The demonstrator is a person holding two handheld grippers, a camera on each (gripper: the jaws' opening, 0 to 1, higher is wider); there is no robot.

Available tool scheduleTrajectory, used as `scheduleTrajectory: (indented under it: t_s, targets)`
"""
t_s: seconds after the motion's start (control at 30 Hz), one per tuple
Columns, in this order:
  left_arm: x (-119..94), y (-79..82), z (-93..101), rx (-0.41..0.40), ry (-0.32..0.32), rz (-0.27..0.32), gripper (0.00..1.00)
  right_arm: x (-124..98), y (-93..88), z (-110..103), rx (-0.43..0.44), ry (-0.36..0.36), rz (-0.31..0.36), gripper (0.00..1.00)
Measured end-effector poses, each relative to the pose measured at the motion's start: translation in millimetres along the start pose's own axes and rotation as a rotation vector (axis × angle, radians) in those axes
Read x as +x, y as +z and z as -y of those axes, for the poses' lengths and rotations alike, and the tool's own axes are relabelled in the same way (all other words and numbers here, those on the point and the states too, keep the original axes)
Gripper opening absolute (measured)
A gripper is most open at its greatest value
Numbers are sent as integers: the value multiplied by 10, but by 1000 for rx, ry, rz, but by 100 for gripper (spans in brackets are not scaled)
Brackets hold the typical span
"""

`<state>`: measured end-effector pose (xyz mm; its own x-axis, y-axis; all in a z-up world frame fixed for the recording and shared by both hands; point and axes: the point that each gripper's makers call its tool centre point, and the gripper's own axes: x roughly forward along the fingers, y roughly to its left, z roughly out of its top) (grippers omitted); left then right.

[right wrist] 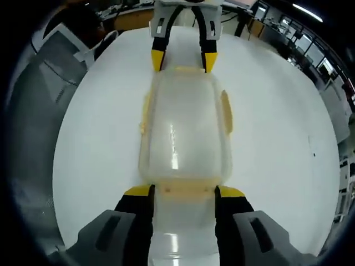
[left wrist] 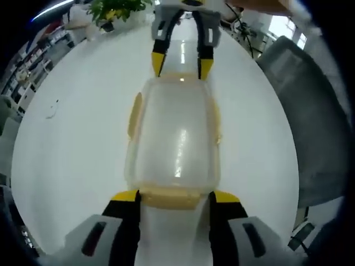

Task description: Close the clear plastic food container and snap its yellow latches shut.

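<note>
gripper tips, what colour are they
Yellow tips on black tongs, clearest in the right gripper view.

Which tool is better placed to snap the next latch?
Left tool, marginally: its jaws straddle the flared end latch of the container. The right tool straddles the opposite latch similarly.

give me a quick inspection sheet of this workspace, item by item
surface: white table, glossy, with light reflections.
job's things: clear container with its lid on, at the middle of the table; yellow latches on its sides, one at each short end by a gripper, latch on a long side; whether they are snapped, cannot tell.
clutter: small dark mark on the table.
grippers: left gripper open, jaws either side of one end latch; right gripper open, same at the opposite end.
cables: dark cables past the far edge.
surroundings: potted plant, grey chair, shelves.
</note>
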<state>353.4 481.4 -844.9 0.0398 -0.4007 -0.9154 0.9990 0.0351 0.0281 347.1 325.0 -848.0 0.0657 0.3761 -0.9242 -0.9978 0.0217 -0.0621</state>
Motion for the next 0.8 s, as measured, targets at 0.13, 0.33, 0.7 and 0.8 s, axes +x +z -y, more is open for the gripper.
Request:
scheduleTrajectory:
  t_s: [0.13, 0.33, 0.7, 0.8]
  targets:
    - [-12, 1, 17, 40, -17, -6, 43, 15, -1, -30, 34, 43, 1, 38]
    - [-22, -6, 9, 56, -31, -18, 35, 12, -2, -41, 9, 54, -9, 39]
    - [-4, -3, -14, 51, -25, -71, 35, 20, -1, -37, 6, 62, -41, 40]
    - [4, -4, -21, 48, -25, -86, 35, 21, -5, -35, 7, 63, -70, 40]
